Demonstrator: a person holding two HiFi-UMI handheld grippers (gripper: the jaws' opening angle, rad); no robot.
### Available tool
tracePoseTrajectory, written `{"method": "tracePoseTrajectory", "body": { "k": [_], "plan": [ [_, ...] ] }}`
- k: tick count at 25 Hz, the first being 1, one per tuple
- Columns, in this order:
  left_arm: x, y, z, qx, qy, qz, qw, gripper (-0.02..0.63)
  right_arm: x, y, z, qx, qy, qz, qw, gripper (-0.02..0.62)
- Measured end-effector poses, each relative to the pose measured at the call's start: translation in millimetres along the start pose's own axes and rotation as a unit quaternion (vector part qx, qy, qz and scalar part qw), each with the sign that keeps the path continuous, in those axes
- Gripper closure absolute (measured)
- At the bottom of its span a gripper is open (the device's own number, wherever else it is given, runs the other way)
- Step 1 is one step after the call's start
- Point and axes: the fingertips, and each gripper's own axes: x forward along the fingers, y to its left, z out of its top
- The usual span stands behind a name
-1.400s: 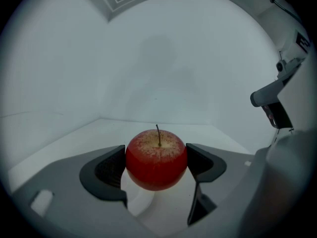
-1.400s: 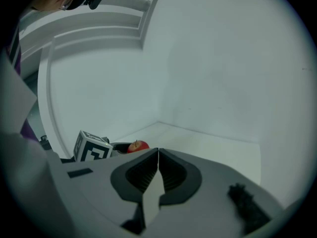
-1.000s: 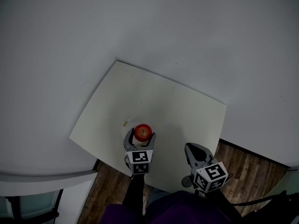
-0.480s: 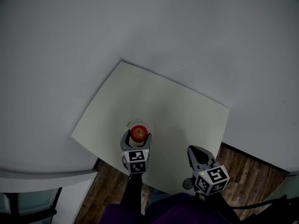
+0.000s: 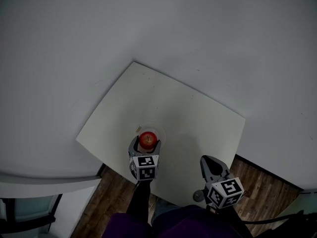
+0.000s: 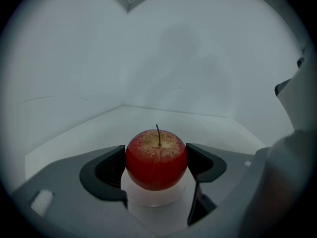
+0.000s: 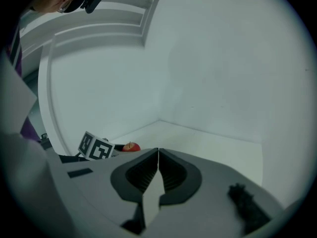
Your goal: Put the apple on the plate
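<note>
The left tool [image 5: 146, 145] pinches the red apple [image 6: 156, 158] by its sides, a dark pad against each flank and the stem pointing up. The apple sits directly over a small white plate [image 6: 151, 198] near the front edge of the pale worktop [image 5: 173, 108]; whether it touches the plate cannot be told. The right tool [image 7: 158, 155] hangs off to the right with its jaws pressed together and nothing between them.

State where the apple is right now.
The apple is clamped in the left gripper, directly over the white plate, near the table's front edge and left of the right gripper in the head view.
</note>
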Motion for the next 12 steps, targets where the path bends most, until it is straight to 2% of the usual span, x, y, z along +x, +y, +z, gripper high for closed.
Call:
{"method": "tracePoseTrajectory", "body": {
  "k": [12],
  "plan": [
    [12,-4,-6,-0.007,0.006,-0.010,0.9999,0.215,-1,-5,0,-0.003,0.003,-0.011,1.000,0.583]
  ]
}}
